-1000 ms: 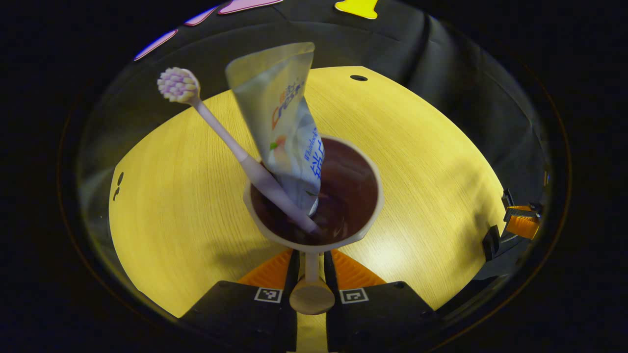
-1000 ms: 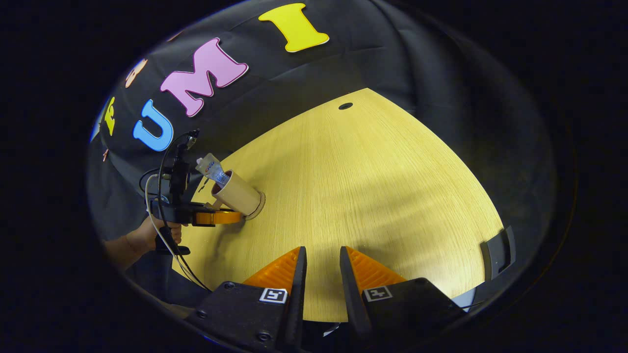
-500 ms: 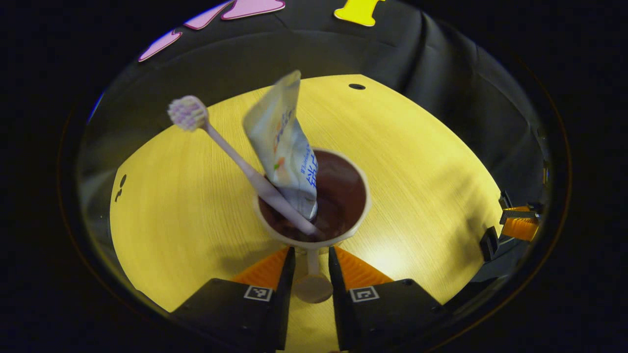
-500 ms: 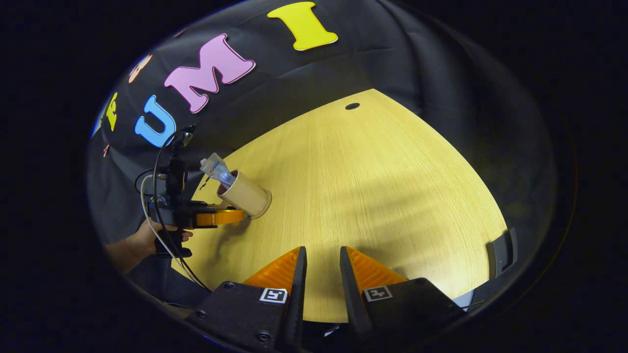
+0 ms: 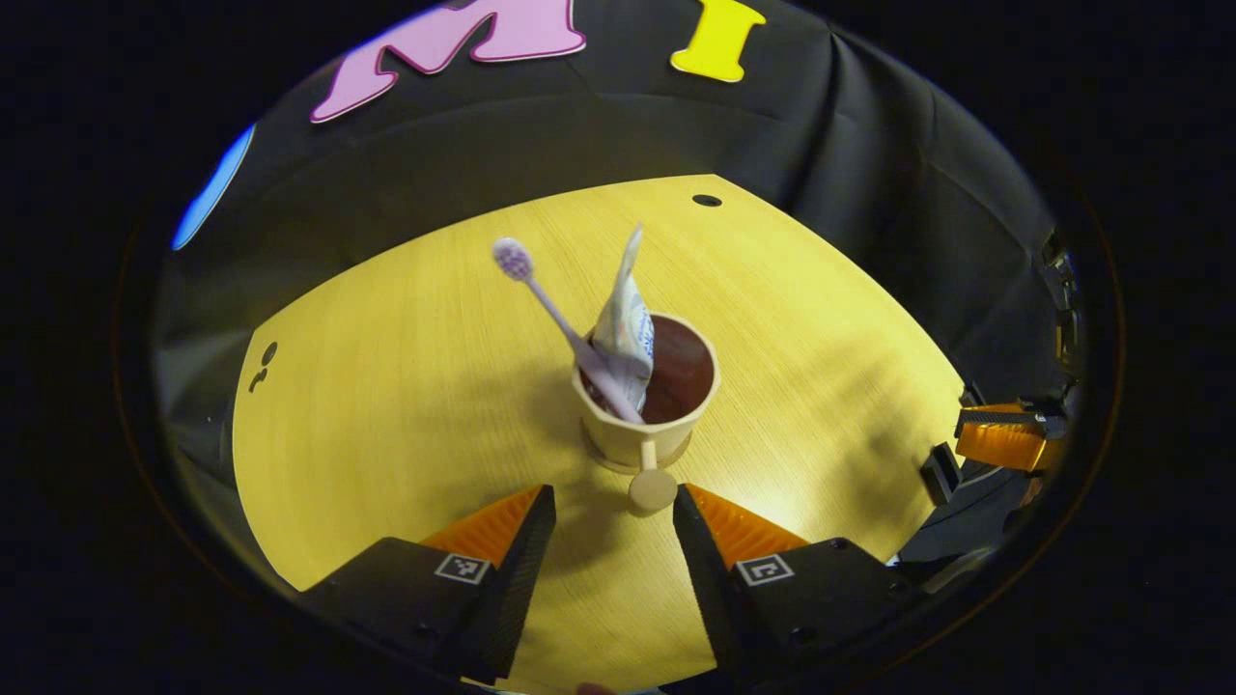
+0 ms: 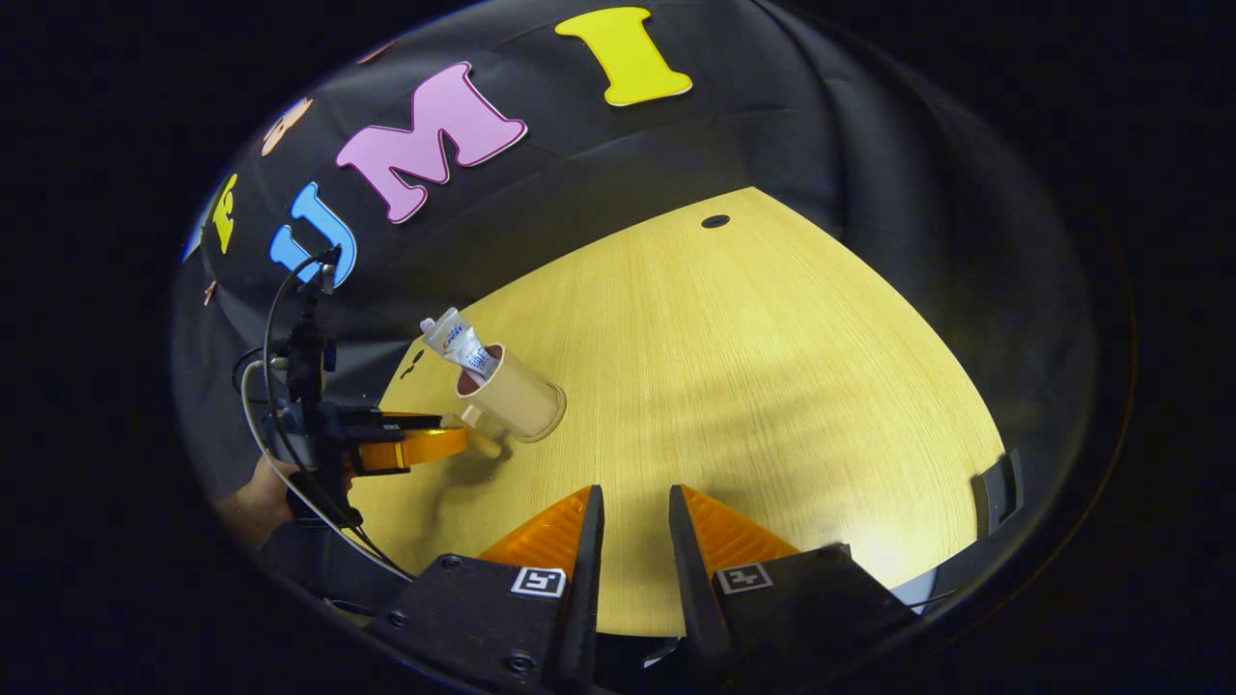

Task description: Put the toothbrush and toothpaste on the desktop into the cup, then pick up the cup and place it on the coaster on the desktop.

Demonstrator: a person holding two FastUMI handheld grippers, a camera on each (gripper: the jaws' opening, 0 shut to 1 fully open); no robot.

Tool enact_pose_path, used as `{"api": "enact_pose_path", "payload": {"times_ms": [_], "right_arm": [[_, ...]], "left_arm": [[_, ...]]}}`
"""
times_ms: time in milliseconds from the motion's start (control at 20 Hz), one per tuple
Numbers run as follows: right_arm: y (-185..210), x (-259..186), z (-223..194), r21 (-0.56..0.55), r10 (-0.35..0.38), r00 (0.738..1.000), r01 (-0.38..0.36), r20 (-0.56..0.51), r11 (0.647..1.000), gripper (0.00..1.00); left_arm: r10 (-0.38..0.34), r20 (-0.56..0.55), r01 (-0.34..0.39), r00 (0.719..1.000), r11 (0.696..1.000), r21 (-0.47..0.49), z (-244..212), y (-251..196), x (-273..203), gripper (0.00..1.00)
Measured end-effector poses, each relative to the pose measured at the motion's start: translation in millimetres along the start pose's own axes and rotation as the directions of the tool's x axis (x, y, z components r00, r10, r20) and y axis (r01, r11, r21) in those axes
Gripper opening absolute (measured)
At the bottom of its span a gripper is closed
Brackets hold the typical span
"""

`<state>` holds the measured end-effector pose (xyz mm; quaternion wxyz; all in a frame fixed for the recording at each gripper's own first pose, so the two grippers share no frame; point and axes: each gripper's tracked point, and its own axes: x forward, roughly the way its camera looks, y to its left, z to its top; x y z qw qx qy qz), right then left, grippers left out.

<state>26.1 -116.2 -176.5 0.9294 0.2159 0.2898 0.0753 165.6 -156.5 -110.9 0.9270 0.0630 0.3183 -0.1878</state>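
The cup (image 5: 649,401) stands up straight on the yellow tabletop (image 5: 386,386). It sits on a round coaster (image 5: 603,460) that peeks out under it. The toothbrush (image 5: 565,328) and the toothpaste (image 5: 626,328) are both inside the cup. The toothbrush leans to one side with its brush end up in the air. The toothpaste stands next to it and sticks up above the rim. The cup has a little handle (image 5: 652,483) with a round end, and it points at the left gripper (image 5: 610,502).

The left gripper has its jaws wide open. The handle is in the gap between them, but they do not touch it. They hold nothing.

In the right gripper view, the cup (image 6: 512,398) is far off to the side, with the left gripper (image 6: 454,444) just beside it and a hand (image 6: 253,492) holding that gripper. The right gripper (image 6: 632,507) hangs over a bare part of the tabletop. Its jaws are almost closed, with only a thin gap, and they hold nothing.
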Motion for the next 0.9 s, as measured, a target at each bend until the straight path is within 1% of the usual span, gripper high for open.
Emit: {"api": "enact_pose_path", "payload": {"times_ms": [50,100,150,200,250,300,350,400,450,500,550,600,700,750,800,900], "right_arm": [[4.0,0.4,0.6,-0.018,-0.010,1.000,0.009,-0.004,1.000,0.24],[10.0,-0.1,1.3,-0.038,-0.014,1.000,0.014,-0.009,0.999,0.26],[17.6,1.7,1.9,-0.055,-0.009,1.000,0.009,-0.011,0.998,0.35],[27.1,2.7,2.0,-0.068,0.001,1.000,-0.002,-0.013,0.998,0.72],[36.9,4.4,2.5,-0.077,0.013,1.000,-0.014,-0.014,0.997,0.62],[45.5,5.5,2.3,-0.085,0.023,1.000,-0.025,-0.016,0.996,0.48],[54.7,7.8,2.3,-0.092,0.036,0.999,-0.038,-0.018,0.995,0.67],[64.3,10.8,-0.8,-0.095,0.046,0.999,-0.049,-0.029,0.994,0.67],[72.4,13.2,-5.9,-0.094,0.056,0.997,-0.060,-0.048,0.994,0.67],[79.4,16.2,-9.4,-0.089,0.065,0.996,-0.070,-0.061,0.994,0.67],[86.5,18.3,-9.9,-0.085,0.075,0.995,-0.080,-0.062,0.993,0.54],[92.9,20.0,-10.1,-0.085,0.078,0.995,-0.083,-0.060,0.993,0.74],[101.6,23.4,-10.5,-0.094,0.078,0.995,-0.083,-0.060,0.992,0.77],[104.9,23.3,-11.1,-0.106,0.075,0.995,-0.081,-0.064,0.991,0.83],[108.4,23.6,-10.4,-0.121,0.074,0.995,-0.082,-0.066,0.989,0.85],[115.6,24.3,-10.7,-0.134,0.081,0.994,-0.090,-0.071,0.987,0.86]], "left_arm": [[-0.013,-0.010,0.013,1.000,1.000,-0.019,-3.0,1.5,-6.3,0.80],[-0.024,-0.017,0.023,1.000,0.999,-0.038,-7.1,3.7,-13.2,0.80],[-0.027,-0.009,0.027,1.000,0.998,-0.058,-9.0,7.8,-20.2,0.80],[-0.022,-0.001,0.022,1.000,0.997,-0.073,-10.6,13.4,-26.7,0.80],[-0.004,0.008,0.004,1.000,0.997,-0.083,-14.3,21.3,-33.9,0.80],[0.007,0.016,-0.005,1.000,0.996,-0.092,-17.4,28.5,-42.6,0.80],[0.018,0.025,-0.015,1.000,0.994,-0.105,-21.2,34.7,-50.0,0.80],[0.024,0.031,-0.020,0.999,0.993,-0.116,-25.1,39.6,-57.5,0.81],[0.033,0.036,-0.028,0.999,0.992,-0.126,-30.9,45.0,-63.3,0.87],[0.038,0.038,-0.033,0.999,0.991,-0.133,-36.2,49.8,-69.1,0.84],[0.045,0.041,-0.039,0.998,0.990,-0.139,-41.1,54.1,-73.3,0.84],[0.052,0.041,-0.046,0.998,0.988,-0.146,-46.4,58.8,-77.7,0.84],[0.062,0.045,-0.054,0.997,0.985,-0.163,-54.8,66.5,-88.9,0.84],[0.066,0.046,-0.057,0.997,0.984,-0.170,-58.9,70.4,-92.3,0.84],[0.072,0.046,-0.063,0.996,0.982,-0.176,-63.2,73.6,-94.0,0.84],[0.082,0.045,-0.072,0.996,0.980,-0.183,-69.0,79.2,-97.8,0.84]]}}
